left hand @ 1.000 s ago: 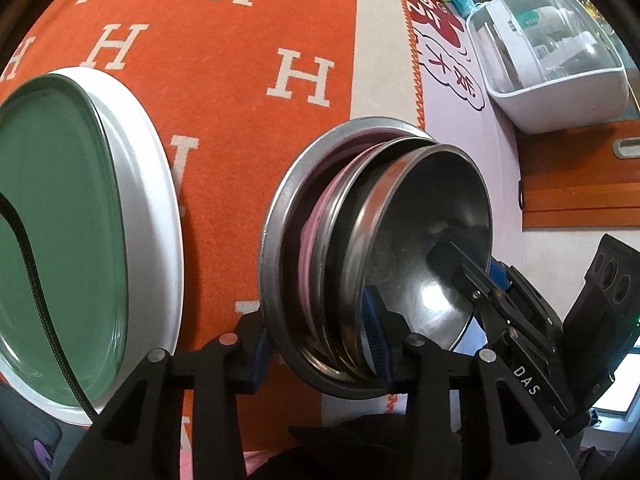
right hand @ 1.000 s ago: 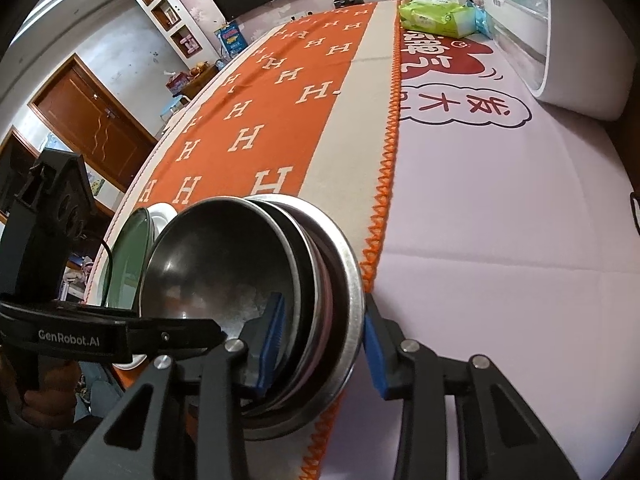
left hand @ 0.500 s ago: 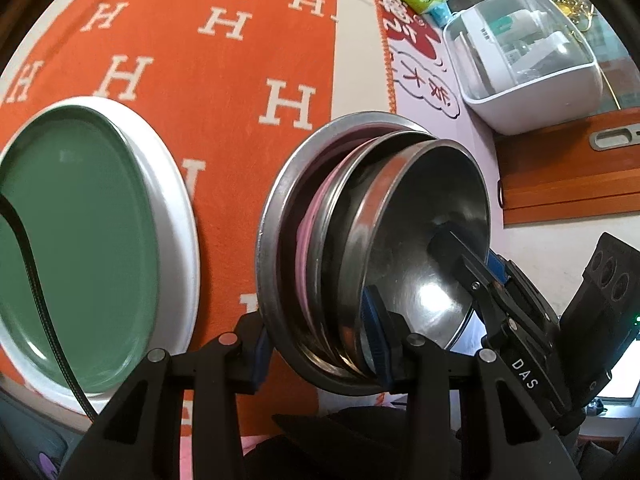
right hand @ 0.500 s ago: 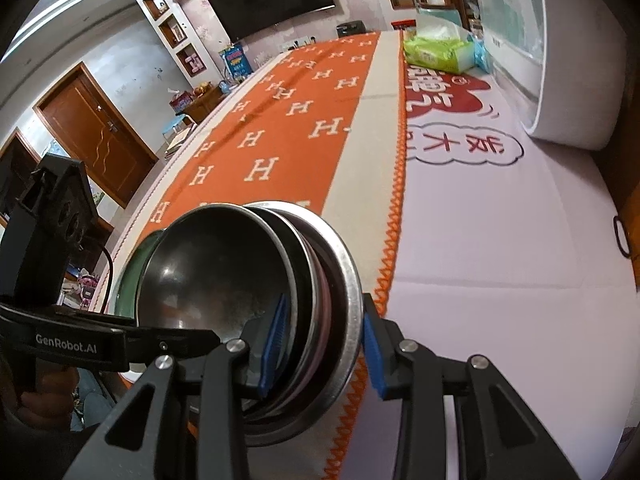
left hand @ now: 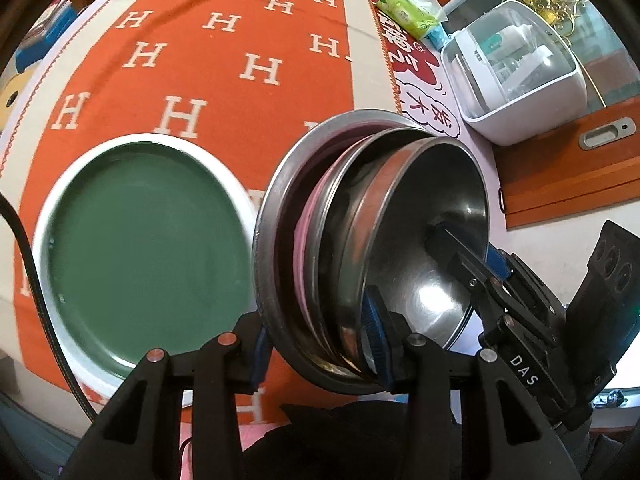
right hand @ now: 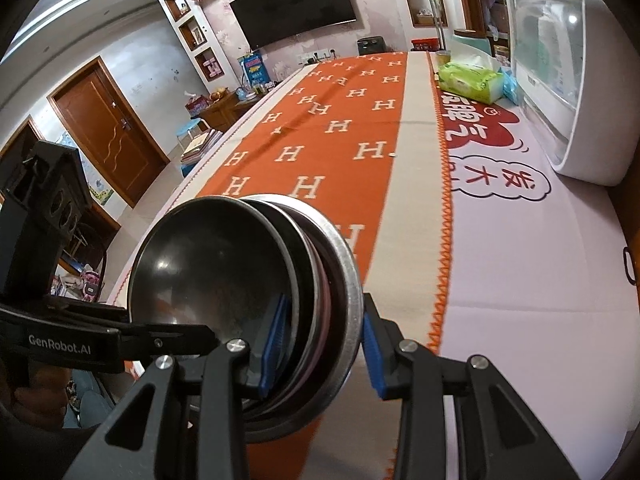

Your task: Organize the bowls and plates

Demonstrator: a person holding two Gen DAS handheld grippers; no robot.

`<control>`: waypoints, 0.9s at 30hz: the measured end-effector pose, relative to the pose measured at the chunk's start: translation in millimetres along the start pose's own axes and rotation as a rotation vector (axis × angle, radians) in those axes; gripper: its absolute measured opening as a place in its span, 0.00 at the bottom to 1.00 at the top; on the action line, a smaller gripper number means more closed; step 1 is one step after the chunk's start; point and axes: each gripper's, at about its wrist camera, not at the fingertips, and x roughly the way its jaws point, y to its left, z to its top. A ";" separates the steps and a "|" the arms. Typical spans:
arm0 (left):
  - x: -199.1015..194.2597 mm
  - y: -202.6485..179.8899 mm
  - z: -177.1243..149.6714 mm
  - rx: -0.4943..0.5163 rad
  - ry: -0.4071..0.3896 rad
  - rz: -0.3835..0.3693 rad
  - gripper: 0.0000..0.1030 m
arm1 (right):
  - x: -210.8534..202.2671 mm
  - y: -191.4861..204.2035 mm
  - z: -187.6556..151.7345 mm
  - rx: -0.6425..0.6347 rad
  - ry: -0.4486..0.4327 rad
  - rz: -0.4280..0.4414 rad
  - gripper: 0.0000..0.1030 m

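Observation:
A stack of nested steel bowls [left hand: 404,232] with a pink dish among them is held on edge above the table; it also shows in the right wrist view [right hand: 224,272]. My left gripper [left hand: 320,354] is shut on the stack's near rim. My right gripper [right hand: 320,344] is shut on the same stack from the opposite side, and its body shows in the left wrist view [left hand: 520,320]. A green plate on a white plate [left hand: 140,240] lies on the orange cloth left of the stack.
An orange H-patterned cloth [left hand: 240,60] covers the table, with a pale mat [right hand: 520,260] to its right. A white lidded box [left hand: 516,76] and a green tissue pack [right hand: 470,80] stand at the far right.
Both grippers have lifted the bowl stack higher and tilted it. The green plate now shows more fully below and to the left.

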 end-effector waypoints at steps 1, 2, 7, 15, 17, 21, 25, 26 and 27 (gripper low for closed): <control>-3.1 3.9 -0.7 0.004 -0.001 0.001 0.39 | 0.4 5.1 0.1 -0.001 -0.002 -0.002 0.35; -6.3 7.1 -0.9 0.010 -0.001 0.003 0.39 | 0.3 9.0 -0.3 -0.001 -0.004 -0.002 0.35; -19.2 23.4 -2.0 0.033 -0.001 0.025 0.40 | 5.2 29.8 -2.0 0.011 -0.004 -0.002 0.35; -27.2 52.1 -3.0 0.037 0.021 0.046 0.40 | 20.8 58.8 -6.0 0.029 0.025 0.002 0.35; -27.6 59.8 -2.2 0.035 0.027 0.048 0.40 | 25.6 66.3 -6.9 0.033 0.033 0.002 0.35; -27.4 74.1 -0.9 0.029 0.043 0.052 0.41 | 34.8 78.8 -8.4 0.038 0.048 0.000 0.35; -26.7 86.3 0.4 0.031 0.061 0.057 0.41 | 43.7 87.5 -10.1 0.053 0.063 0.000 0.35; -26.4 88.3 0.7 0.032 0.065 0.059 0.41 | 45.1 89.4 -10.4 0.057 0.065 -0.001 0.35; -26.0 92.0 1.1 0.034 0.070 0.060 0.41 | 47.0 91.7 -11.1 0.061 0.068 -0.002 0.35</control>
